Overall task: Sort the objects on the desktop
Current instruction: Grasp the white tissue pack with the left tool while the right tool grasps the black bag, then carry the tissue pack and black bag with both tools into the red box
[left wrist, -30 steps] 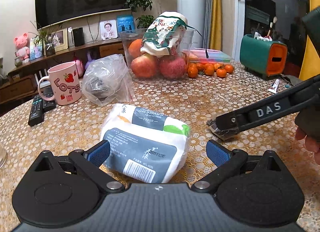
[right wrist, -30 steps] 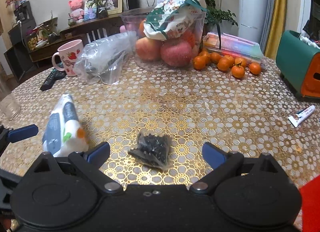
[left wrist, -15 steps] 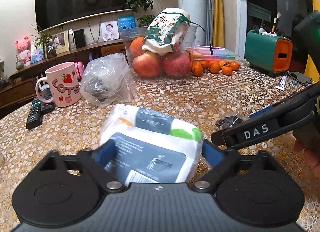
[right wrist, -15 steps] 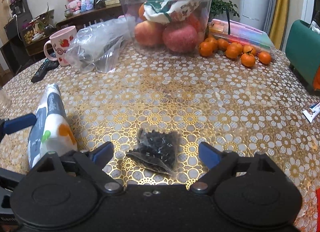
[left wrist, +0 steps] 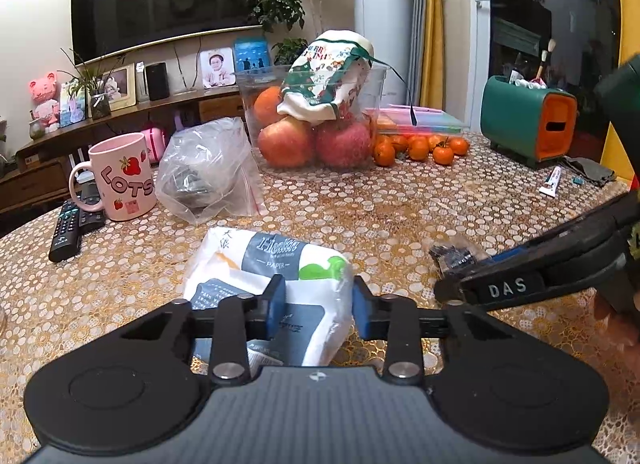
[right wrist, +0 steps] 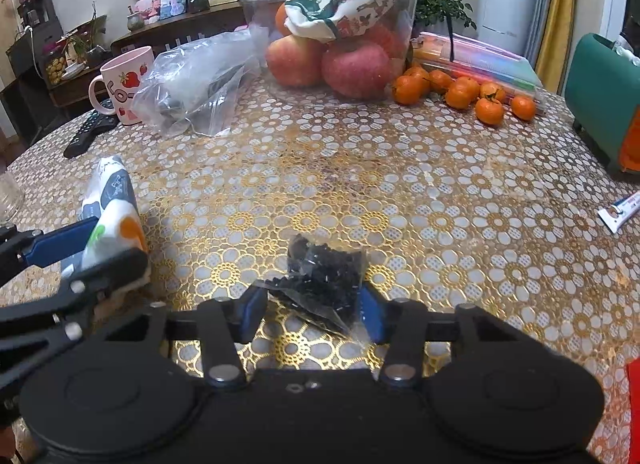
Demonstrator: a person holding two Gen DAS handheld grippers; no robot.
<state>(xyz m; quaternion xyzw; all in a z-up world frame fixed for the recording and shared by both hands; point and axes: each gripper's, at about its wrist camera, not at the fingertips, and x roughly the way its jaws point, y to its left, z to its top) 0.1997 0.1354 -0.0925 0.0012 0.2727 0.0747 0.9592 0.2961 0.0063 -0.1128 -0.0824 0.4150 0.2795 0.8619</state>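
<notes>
Mid-grab on two things at once: left gripper (left wrist: 314, 306) closing, pads pinching the tissue pack (left wrist: 276, 284) near the desk's (right wrist: 400, 192) front edge; right gripper (right wrist: 312, 310) closing around the small bag of black bits (right wrist: 324, 280) beside it. Next up, probably: firm squeeze, then lift both clear.

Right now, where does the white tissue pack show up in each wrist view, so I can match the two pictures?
Left wrist: the tissue pack lies bottom centre, between the closing jaws of the left gripper.
Right wrist: the tissue pack is at the left edge, the left gripper's fingers beside it.
Shared landmark: the pink mug, far left on the table.
</notes>
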